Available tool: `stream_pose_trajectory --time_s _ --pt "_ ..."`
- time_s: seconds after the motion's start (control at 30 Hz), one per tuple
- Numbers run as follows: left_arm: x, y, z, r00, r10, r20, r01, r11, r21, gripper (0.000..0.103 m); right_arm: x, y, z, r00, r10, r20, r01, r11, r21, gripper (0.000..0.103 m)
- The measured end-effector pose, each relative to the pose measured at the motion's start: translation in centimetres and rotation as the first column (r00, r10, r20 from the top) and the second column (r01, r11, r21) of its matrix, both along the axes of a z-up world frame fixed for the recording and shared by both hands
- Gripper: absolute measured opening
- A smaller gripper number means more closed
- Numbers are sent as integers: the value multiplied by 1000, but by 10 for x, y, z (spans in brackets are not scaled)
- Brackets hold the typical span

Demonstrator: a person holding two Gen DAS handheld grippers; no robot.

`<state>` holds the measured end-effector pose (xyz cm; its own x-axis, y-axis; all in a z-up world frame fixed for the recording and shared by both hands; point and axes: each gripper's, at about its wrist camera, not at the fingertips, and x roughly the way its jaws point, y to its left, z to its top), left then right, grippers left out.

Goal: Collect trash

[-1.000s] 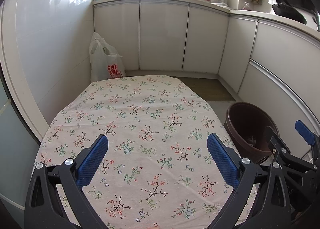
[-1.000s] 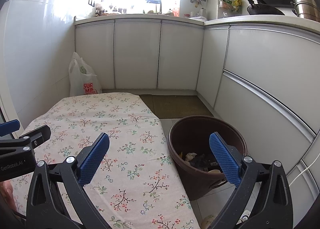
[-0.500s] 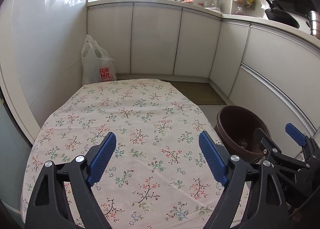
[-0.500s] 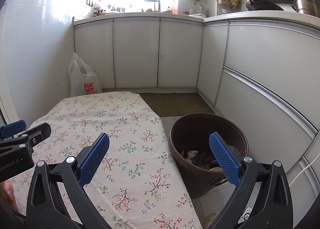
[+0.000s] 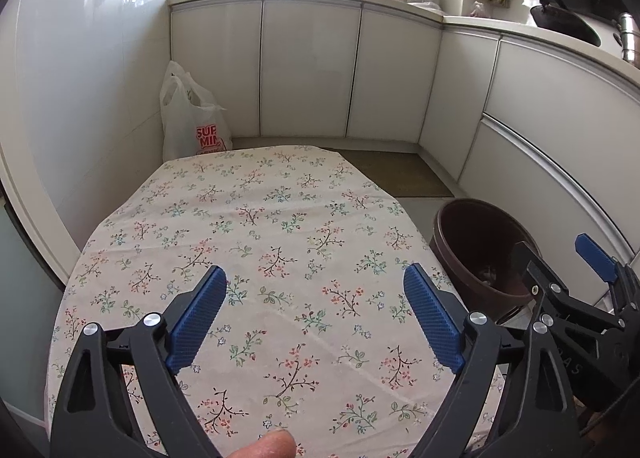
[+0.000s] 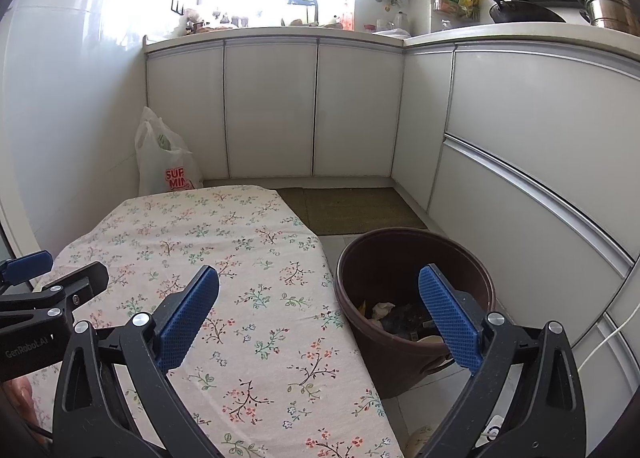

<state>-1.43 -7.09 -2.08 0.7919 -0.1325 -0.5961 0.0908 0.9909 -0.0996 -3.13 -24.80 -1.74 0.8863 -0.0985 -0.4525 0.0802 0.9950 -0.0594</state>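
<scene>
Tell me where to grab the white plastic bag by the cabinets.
Take the white plastic bag by its handle loops, coming from above: they stand upright and free above the table edge, while the floral cloth hides its lower body.

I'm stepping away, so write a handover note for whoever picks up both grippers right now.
Left gripper: jaws opening, nothing between them, over the floral tablecloth.
Right gripper: open, empty, over the table edge beside the round brown plastic bin.
Done: scraps of trash lie in the bin; no trash shows on the cloth.
Left: none visible; check outside these views.
</scene>
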Motion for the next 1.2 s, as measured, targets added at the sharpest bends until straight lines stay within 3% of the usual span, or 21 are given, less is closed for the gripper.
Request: stream_pose_trajectory --time_s 1.2 --pt "5 4 -5 999 21 -40 -22 1000 -7 89 3 4 -2 1000 0 -16 0 1000 -4 96"
